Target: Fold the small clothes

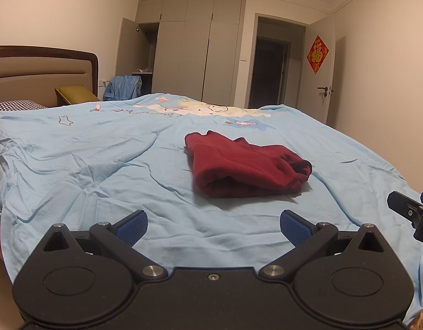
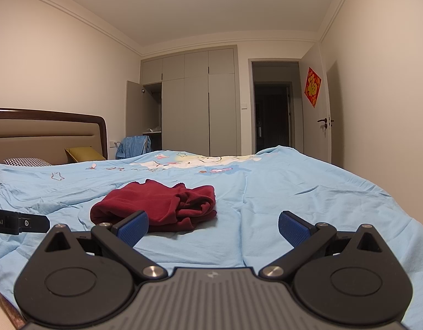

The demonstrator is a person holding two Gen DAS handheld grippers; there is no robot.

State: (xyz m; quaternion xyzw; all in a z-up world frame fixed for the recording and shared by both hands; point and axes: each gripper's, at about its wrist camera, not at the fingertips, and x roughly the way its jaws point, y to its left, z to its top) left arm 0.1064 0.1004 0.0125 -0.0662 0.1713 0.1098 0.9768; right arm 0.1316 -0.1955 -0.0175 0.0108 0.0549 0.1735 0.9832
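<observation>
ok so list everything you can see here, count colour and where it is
garment: 1, dark red, folded in a bundle on the bed cover, ahead of both grippers
bed cover: 1, light blue with cartoon print, spread wrinkled over the bed
headboard: 1, beige with dark wood frame, far left
pillows: 2, one mustard yellow, one black and white check, by the headboard
blue clothing: 1 heap, beyond the bed near the wardrobe
wardrobe: 1, grey, back wall, leftmost door open
door: 1, white, open, red and gold decoration on it
left gripper: 1, black with blue pads, open, empty, above the near bed edge
right gripper: 1, black with blue pads, open, empty
</observation>
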